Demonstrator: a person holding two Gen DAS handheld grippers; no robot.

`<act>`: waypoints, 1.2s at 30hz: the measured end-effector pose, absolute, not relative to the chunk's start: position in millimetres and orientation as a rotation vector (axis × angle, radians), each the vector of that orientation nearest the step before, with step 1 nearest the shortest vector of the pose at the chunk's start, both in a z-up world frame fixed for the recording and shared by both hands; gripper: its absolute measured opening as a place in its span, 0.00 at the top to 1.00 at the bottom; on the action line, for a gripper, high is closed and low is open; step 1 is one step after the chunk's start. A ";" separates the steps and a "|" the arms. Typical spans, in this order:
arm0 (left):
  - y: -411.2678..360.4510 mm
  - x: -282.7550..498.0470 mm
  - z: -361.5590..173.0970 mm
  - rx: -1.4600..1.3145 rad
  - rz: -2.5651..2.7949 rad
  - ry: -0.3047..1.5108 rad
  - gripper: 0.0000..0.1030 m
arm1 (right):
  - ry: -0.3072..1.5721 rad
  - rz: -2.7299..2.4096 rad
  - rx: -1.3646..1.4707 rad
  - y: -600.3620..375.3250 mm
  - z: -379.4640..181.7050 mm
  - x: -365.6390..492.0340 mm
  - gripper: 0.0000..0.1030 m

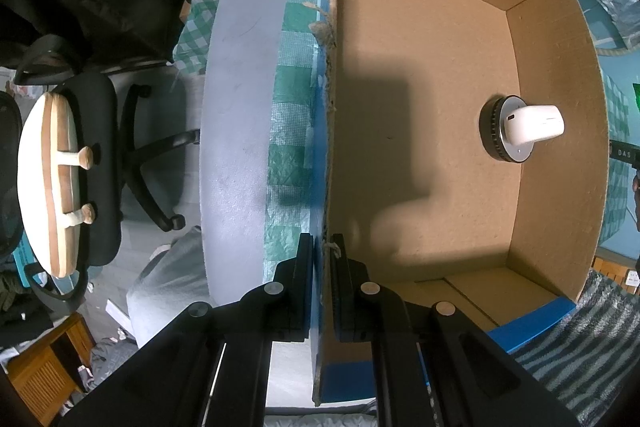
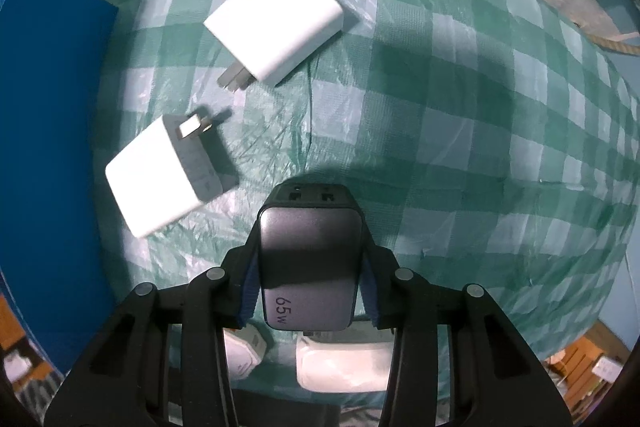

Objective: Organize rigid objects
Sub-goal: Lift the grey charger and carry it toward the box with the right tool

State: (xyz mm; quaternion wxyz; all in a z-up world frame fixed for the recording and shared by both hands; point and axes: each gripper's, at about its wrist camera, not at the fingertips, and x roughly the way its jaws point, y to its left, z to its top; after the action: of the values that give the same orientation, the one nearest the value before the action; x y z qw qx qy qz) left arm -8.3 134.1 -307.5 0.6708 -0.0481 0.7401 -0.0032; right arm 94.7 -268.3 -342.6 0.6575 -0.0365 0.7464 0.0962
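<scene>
In the right wrist view my right gripper [image 2: 310, 227] points down at the checked tablecloth, and its blue pads [image 2: 247, 291] press both sides of a grey charger [image 2: 308, 259] marked 65W, ports facing away. Two white plug chargers lie on the cloth beyond it, one far [image 2: 276, 23] and one at the left [image 2: 160, 179]. In the left wrist view my left gripper [image 1: 322, 239] is shut on the left wall [image 1: 330, 107] of an open cardboard box. On the box floor sits a round black and silver object with a white piece on top [image 1: 520, 125].
Two more white chargers [image 2: 340, 367] [image 2: 244, 355] lie partly hidden under my right gripper. The box's blue outer side [image 2: 52, 147] rises at the left of the cloth. A grey board [image 1: 244, 107] lies beside the box, and an office chair with a cushion [image 1: 52, 183] stands past the table edge.
</scene>
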 end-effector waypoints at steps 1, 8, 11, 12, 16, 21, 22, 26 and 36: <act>134.3 -8.4 -307.0 -0.109 -0.007 1.668 0.92 | 1.688 0.220 -0.086 -268.8 -340.8 93.7 0.61; 133.5 -7.0 -308.9 -0.105 -0.007 1.676 0.92 | 1.667 0.254 -0.066 -278.2 -320.4 72.0 0.61; 133.0 -5.8 -307.7 -0.105 -0.007 1.678 0.92 | 1.656 0.268 -0.060 -274.8 -307.5 72.9 0.61; 132.5 -5.6 -307.5 -0.105 -0.008 1.678 0.92 | 1.650 0.273 -0.058 -272.1 -302.1 73.1 0.61; 132.7 -6.0 -307.4 -0.103 -0.009 1.679 0.92 | 1.628 0.309 -0.063 -266.3 -287.4 78.3 0.61; 132.1 -5.9 -307.0 -0.104 -0.009 1.676 0.92 | 1.601 0.350 -0.077 -252.7 -266.3 81.4 0.61; 132.0 -6.2 -306.7 -0.104 -0.009 1.676 0.92 | 1.595 0.359 -0.080 -252.1 -263.7 82.9 0.61; 131.5 -6.9 -305.6 -0.107 -0.011 1.672 0.92 | 1.565 0.407 -0.097 -229.1 -244.5 86.0 0.61; 133.3 -6.9 -306.4 -0.115 -0.009 1.678 0.92 | 1.509 0.549 -0.148 -171.4 -223.4 90.4 0.61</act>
State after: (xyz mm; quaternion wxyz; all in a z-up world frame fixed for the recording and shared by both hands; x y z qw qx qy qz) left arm -6.9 133.3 -306.4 0.6667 -0.0511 0.7435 -0.0041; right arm 90.4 -171.4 -223.4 0.6922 -0.0663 0.6754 0.2457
